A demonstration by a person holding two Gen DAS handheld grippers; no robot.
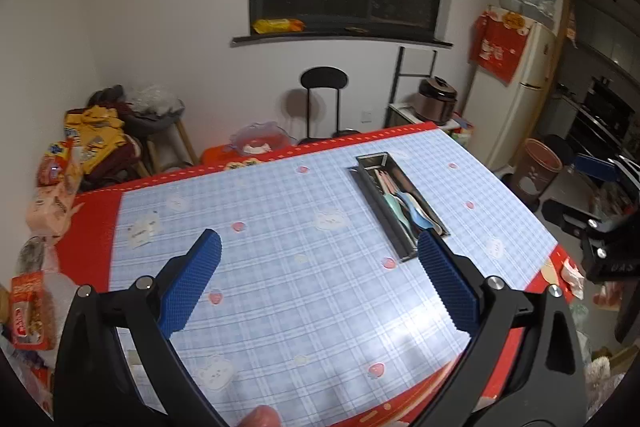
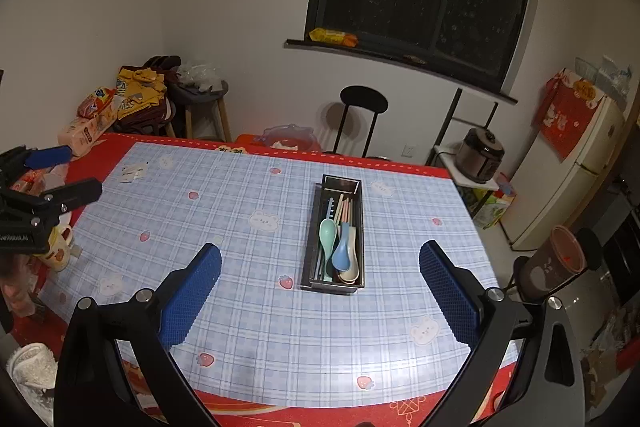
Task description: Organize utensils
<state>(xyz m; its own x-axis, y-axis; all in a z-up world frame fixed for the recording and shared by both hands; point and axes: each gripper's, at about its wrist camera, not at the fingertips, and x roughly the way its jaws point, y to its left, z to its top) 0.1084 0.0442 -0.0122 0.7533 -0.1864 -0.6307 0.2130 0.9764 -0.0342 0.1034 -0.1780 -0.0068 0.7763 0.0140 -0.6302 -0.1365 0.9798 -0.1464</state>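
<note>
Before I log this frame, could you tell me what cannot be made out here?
- Left wrist view: near end of the utensil tray, covered by the left gripper finger.
- Right wrist view: handles beneath the spoons, overlapping.
- Both views: chopsticks too small to count.

Both wrist views above table (image 1: 280, 227), sharing tray (image 2: 358, 211)

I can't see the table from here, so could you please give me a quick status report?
Left gripper open, holding nothing. Right gripper open, holding nothing. Spoons and chopsticks lie inside metal tray on table. Nothing blocks the tray.
</note>
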